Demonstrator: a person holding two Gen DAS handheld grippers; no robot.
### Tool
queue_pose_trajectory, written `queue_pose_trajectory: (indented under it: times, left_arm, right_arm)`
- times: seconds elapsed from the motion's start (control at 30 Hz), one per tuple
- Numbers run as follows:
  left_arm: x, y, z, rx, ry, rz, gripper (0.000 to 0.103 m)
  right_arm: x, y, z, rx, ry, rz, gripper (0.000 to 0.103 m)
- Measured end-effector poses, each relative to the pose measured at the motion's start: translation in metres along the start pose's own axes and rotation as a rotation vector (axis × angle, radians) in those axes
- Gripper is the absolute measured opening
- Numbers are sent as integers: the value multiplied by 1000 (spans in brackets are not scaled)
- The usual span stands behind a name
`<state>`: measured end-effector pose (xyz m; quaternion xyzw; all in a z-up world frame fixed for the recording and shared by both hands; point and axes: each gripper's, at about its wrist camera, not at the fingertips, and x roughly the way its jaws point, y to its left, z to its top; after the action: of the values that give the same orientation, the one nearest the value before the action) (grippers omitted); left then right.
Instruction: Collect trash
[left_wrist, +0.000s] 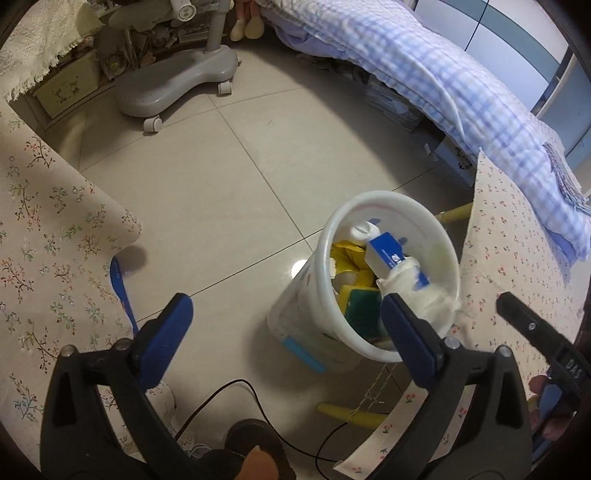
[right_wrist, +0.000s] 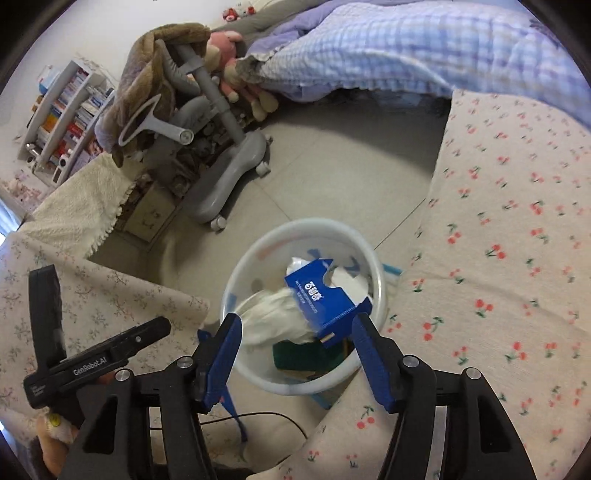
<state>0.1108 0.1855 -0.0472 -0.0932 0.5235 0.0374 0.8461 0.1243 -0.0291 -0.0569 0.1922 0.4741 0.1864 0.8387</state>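
Note:
A white plastic bin stands on the tiled floor between two cloth-covered surfaces; it also shows in the right wrist view. It holds a blue tissue box, crumpled white tissue, yellow wrappers and a green-and-yellow sponge. My left gripper is open and empty, above the floor just left of the bin. My right gripper is open and empty, directly over the bin's mouth.
A grey wheeled chair base stands on the floor beyond. A bed with a blue checked quilt lies at the back right. Floral cloths flank the bin. A black cable runs on the floor.

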Motion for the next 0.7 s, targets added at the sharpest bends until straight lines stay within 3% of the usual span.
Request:
queue_pose_trajectory:
  times: [0.3,0.47,0.7]
  left_arm:
    - [-24,-51,-31,122,-21,-79,102]
    - [-46,-80,-58,168,-63,-112,102]
    - [-63,-111,-109,230,-77,-123,102]
  right_arm:
    - [-89,0,-24,-19,-108,-190,74]
    - [-149,-6,-63,-22,-161,-332,85]
    - [-200,-31,-131,33,-247,-439,86]
